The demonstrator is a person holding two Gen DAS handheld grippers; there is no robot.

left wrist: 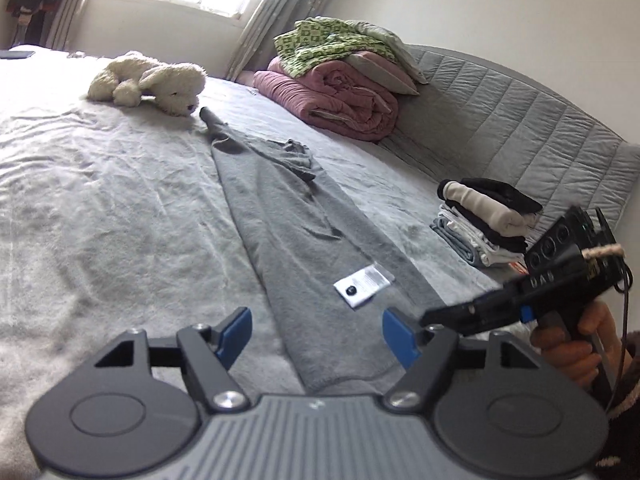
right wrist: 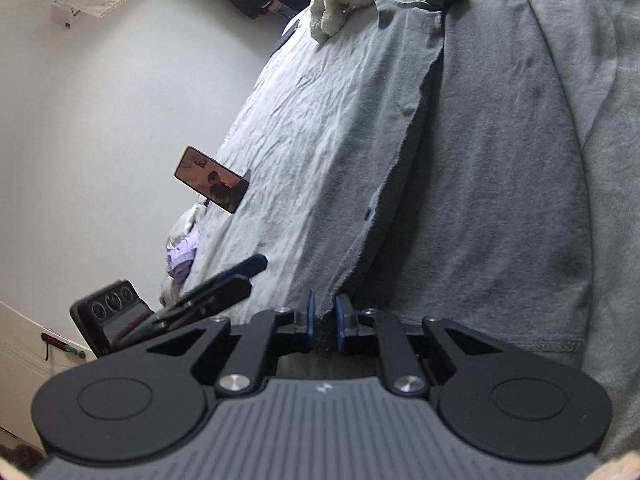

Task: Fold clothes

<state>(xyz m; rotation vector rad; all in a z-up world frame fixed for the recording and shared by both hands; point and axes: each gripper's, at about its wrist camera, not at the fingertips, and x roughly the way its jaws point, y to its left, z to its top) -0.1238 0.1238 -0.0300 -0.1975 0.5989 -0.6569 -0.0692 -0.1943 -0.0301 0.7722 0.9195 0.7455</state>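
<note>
A grey garment lies folded lengthwise in a long strip on the bed, with a white label near its near end. My left gripper is open and empty, hovering over the near hem. My right gripper is shut on the near edge of the grey garment; the cloth sits pinched between its blue pads. The right gripper also shows in the left wrist view, at the right of the hem. The left gripper shows in the right wrist view, open, to the left.
A white plush toy lies at the far end of the bed. Rolled pink bedding and a stack of folded clothes sit by the grey headboard. A phone stands propped at the bed's edge.
</note>
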